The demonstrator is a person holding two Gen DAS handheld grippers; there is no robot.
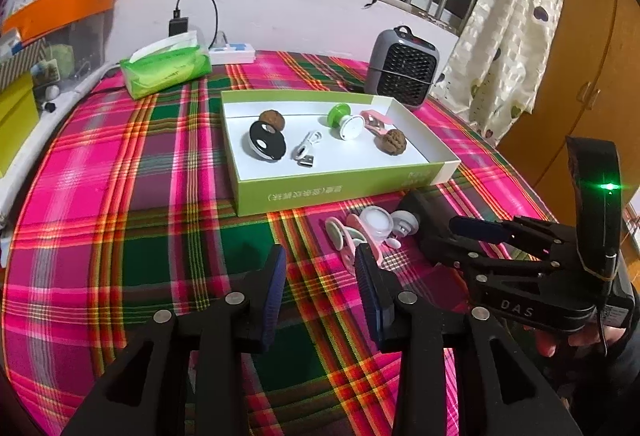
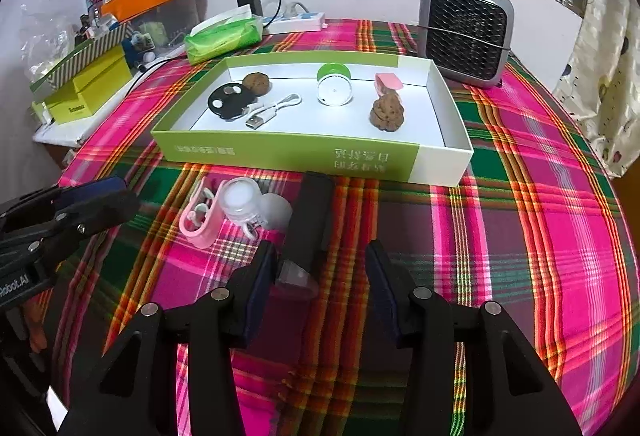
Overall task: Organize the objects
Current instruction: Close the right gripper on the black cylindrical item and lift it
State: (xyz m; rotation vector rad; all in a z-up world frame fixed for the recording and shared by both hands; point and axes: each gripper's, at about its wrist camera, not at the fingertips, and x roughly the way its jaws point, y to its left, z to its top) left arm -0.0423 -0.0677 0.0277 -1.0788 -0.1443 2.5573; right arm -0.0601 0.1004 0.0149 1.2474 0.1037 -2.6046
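Both hand-held grippers, left (image 1: 320, 268) and right (image 2: 320, 268), gape empty near the pink clip (image 2: 200, 220), before the green box (image 2: 280, 152).

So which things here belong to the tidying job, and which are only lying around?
Job:
- green-and-white box
- pink clip
- clear round jar
- black stick

Lying about:
- tissue pack
- grey heater
- power strip

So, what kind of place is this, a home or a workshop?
Probably a room in a home: a table with a plaid cloth stands by a barred window, with a floral curtain, a tissue pack and a small grey heater on or near it.
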